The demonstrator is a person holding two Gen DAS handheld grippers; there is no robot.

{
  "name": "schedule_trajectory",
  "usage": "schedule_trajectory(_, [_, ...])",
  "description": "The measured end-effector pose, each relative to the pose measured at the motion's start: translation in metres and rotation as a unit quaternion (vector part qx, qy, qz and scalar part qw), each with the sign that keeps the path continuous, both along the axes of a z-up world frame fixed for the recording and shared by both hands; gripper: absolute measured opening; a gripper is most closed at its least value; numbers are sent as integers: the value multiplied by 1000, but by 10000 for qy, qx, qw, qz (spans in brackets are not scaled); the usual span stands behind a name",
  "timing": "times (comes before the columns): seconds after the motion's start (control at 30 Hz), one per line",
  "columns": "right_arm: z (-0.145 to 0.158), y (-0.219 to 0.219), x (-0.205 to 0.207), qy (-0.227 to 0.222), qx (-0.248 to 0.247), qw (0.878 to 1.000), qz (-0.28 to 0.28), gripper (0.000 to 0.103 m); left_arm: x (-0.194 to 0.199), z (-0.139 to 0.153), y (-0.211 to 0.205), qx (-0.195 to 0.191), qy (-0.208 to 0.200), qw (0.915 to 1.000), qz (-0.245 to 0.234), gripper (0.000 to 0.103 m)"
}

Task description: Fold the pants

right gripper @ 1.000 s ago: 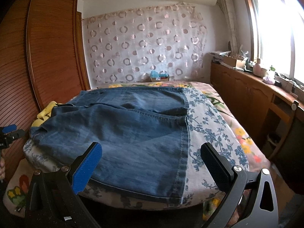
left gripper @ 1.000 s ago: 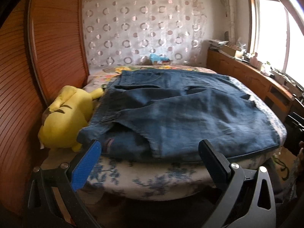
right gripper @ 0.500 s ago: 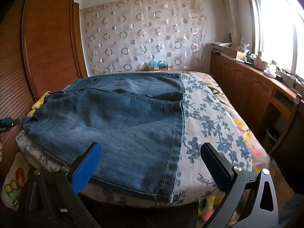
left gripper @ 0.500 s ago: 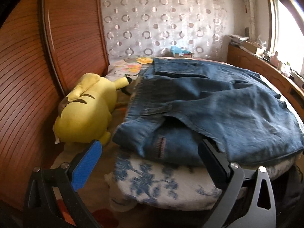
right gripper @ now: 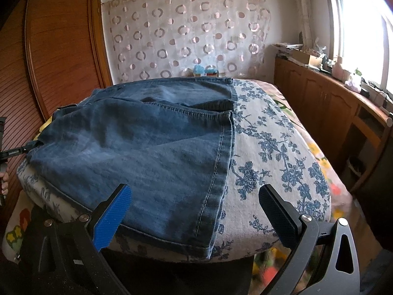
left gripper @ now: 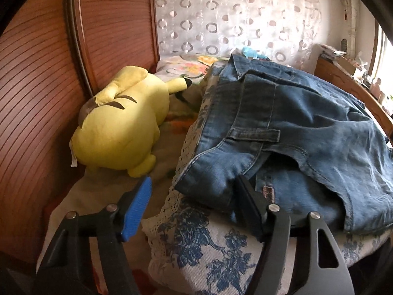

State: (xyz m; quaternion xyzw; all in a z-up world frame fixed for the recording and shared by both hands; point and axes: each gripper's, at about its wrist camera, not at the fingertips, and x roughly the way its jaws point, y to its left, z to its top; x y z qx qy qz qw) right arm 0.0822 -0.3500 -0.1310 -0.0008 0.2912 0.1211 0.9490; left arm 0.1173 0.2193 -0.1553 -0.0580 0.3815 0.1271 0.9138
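Observation:
Blue denim pants (left gripper: 294,132) lie folded on a white blanket with blue flowers (left gripper: 211,245) on the bed. In the left wrist view my left gripper (left gripper: 194,206) is open at the near waistband corner, with its right finger (left gripper: 248,204) touching the denim. In the right wrist view the pants (right gripper: 152,147) spread across the blanket (right gripper: 270,152). My right gripper (right gripper: 194,213) is open just before the near hem corner, apart from the cloth. The left gripper (right gripper: 14,151) shows at the far left edge.
A yellow plush toy (left gripper: 122,127) lies left of the pants against a wooden wardrobe (left gripper: 36,86). A wooden cabinet (right gripper: 326,103) with clutter runs under the window on the right. A patterned curtain (right gripper: 186,39) hangs behind the bed.
My left gripper has moved left and closer, reaching the waistband corner and narrowing. My right gripper has come closer to the hem corner.

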Motion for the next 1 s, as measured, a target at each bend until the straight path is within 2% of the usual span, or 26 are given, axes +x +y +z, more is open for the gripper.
schedule_trajectory(0.07, [0,-1,-1,20,-6,10000,25,102,0,0,1,-27,-8,10000,10,71])
schedule_trajectory(0.43, [-5,-12,-2,336,-15,9993,165,79,1,-1,2,18,-22,10000,-53,70])
schedule_trajectory(0.5, [-7,-14,-2,422,-41,9990,148,75,4,0,2,9,-15,9999,-107,65])
schedule_trajectory(0.57, [-4,-16,-3,424,-79,9990,120,73,5,2,2,-16,-16,9999,-153,54])
schedule_trajectory(0.6, [-2,-17,-3,419,-92,9990,116,72,6,3,1,-12,-14,9998,-179,52])
schedule_trajectory(0.63, [-1,-17,-4,419,-98,9990,111,68,7,3,0,-18,-10,9998,-202,48])
schedule_trajectory(0.7, [1,-17,-5,393,-146,9990,130,60,7,3,-2,37,-16,9998,-188,46])
schedule_trajectory(0.83, [2,-11,-9,296,-347,9987,212,29,8,4,-7,76,-40,9996,-266,34])
schedule_trajectory(0.9, [2,-13,-8,308,-261,9988,294,19,7,7,-10,113,-71,9994,-318,28])
schedule_trajectory(0.93, [2,-13,-6,334,-186,9987,344,17,6,8,-12,130,-96,9993,-347,23])
schedule_trajectory(1.0, [5,-15,-4,307,-105,9986,412,12,4,14,-15,151,-201,9989,-386,20])
